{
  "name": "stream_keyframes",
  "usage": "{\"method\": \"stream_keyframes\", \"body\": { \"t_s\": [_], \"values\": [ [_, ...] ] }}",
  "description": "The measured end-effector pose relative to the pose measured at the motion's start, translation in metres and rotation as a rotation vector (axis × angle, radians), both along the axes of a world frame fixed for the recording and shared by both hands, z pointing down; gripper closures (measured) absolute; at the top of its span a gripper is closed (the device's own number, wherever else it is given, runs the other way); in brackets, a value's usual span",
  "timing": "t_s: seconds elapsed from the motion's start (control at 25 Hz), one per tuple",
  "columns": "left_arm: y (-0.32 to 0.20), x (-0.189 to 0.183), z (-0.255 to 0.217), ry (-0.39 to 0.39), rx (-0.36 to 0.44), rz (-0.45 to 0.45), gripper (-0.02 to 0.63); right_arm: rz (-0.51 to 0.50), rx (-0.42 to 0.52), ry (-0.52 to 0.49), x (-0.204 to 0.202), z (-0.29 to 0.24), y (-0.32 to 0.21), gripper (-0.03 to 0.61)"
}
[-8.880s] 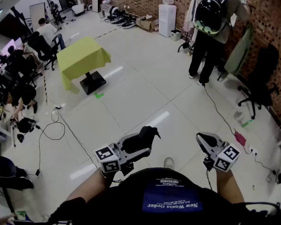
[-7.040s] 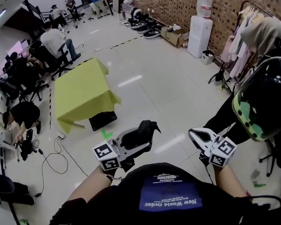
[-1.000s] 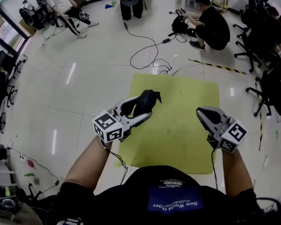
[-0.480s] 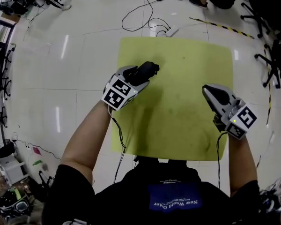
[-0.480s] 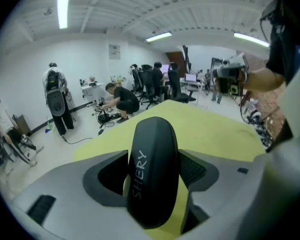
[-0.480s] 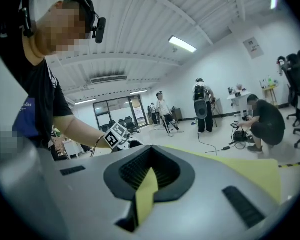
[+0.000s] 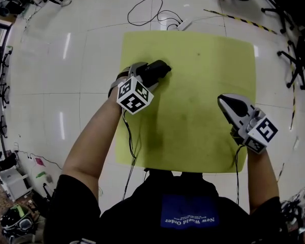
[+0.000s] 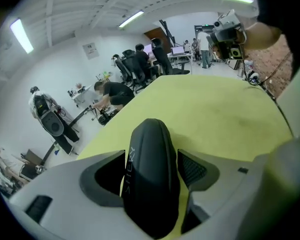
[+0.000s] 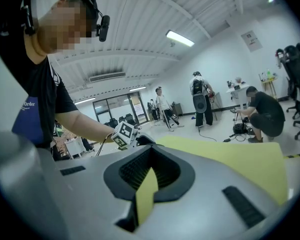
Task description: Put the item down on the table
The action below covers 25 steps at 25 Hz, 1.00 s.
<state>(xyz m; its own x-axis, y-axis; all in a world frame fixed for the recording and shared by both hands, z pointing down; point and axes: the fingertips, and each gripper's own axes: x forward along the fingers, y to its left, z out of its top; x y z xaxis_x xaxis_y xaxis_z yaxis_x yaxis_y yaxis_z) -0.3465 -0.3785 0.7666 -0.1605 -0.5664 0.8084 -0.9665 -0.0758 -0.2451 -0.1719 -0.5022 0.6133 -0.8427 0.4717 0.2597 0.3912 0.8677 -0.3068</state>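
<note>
the black item (image 8: 151, 179) looks like a smooth, hard moulded shell, rounded on top, with faint lettering down one side. i'd judge it light and rigid, not fragile, but slick enough to slip if the grip slackens unevenly, so its narrow flanks are the place to hold it. the left gripper (image 7: 151, 74) has it just there: its jaws are partway open and pressed against both sides of the item, which sits between them and pokes out past their tips. the yellow-green table (image 7: 203, 85) lies close below and ahead of that gripper, though i cannot tell whether the item touches the cloth. the right gripper (image 7: 226, 103) hangs well apart from the item, its jaws nearly together with only a slit between them, holding nothing.
</note>
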Motion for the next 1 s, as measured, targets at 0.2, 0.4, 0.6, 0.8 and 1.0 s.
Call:
{"method": "stream_keyframes", "body": {
  "t_s": [0.2, 0.4, 0.6, 0.8, 1.0],
  "values": [
    [-0.002, 0.004, -0.014, 0.106, 0.083, -0.054, 0.295, -0.003, -0.001, -0.008, 0.007, 0.000, 0.001, 0.591],
    [0.001, 0.008, -0.054, 0.125, 0.191, -0.091, 0.295, 0.008, 0.005, -0.025, 0.007, -0.017, 0.003, 0.591],
    [0.012, 0.036, -0.153, 0.217, 0.453, -0.118, 0.295, 0.053, -0.050, -0.058, 0.004, -0.075, 0.006, 0.591],
    [0.039, 0.096, -0.260, 0.447, 0.778, -0.126, 0.296, 0.063, -0.011, -0.114, 0.017, -0.145, 0.010, 0.591],
    [0.067, 0.135, -0.323, 0.573, 0.941, -0.204, 0.487, 0.072, -0.006, -0.149, 0.036, -0.205, 0.020, 0.591]
  ]
}}
